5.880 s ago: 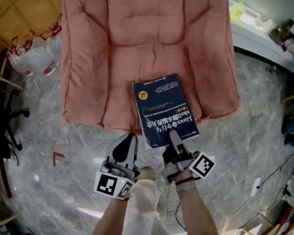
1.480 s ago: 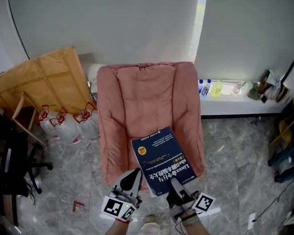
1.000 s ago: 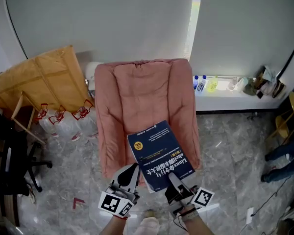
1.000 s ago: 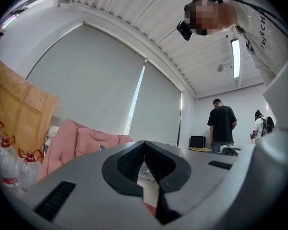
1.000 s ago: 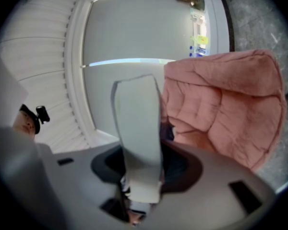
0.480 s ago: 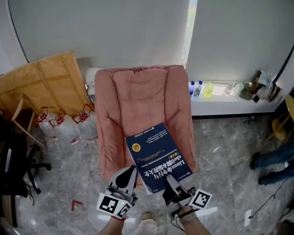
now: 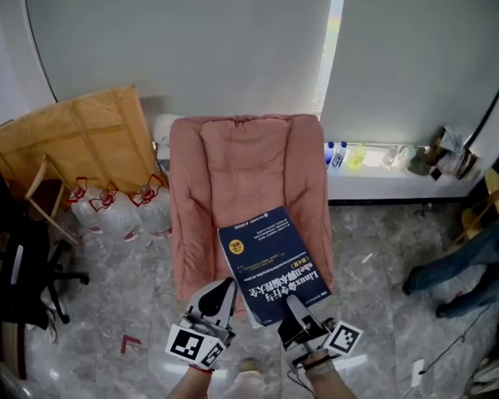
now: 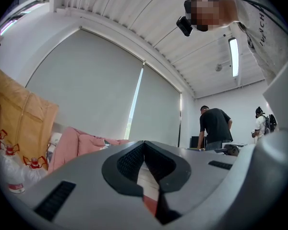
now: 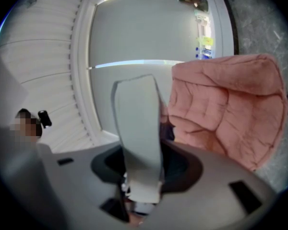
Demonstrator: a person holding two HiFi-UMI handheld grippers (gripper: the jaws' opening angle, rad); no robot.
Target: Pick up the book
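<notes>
At the far left a black office chair point(image 7: 17, 281) is standing beside a tan wrapped panel point(image 7: 75, 140) that is leaning on the wall, and clear water jugs point(image 7: 121, 214) with red handles are sitting on the grey marble floor point(image 7: 382, 256); their red-and-white labels are showing too small to read. Next, the left claw point(image 7: 223, 288) is hanging low in front of the person with its tips pressed together and nothing between them. The pink cushioned chair point(image 7: 241, 165) is filling the middle. In front of its seat the blue book point(image 7: 270, 256) is being held by its near edge in the right claw point(image 7: 293, 306), whose pads are clamping the page block. The book appears to be riding clear of the cushion rather than lying on it, so the grasp is done and the lift seems to be under way; what is left, at most, is bringing the book fully away. Its white title is facing away from the person and so reading upside down. It is beginning with "Linux" and running on in Chinese characters, beside a round gold sticker, and the finer print is not resolving. Further right, small bottles point(image 7: 345, 155) are lining the window ledge, and a bystander's legs point(image 7: 457, 273) are showing at the edge.
</notes>
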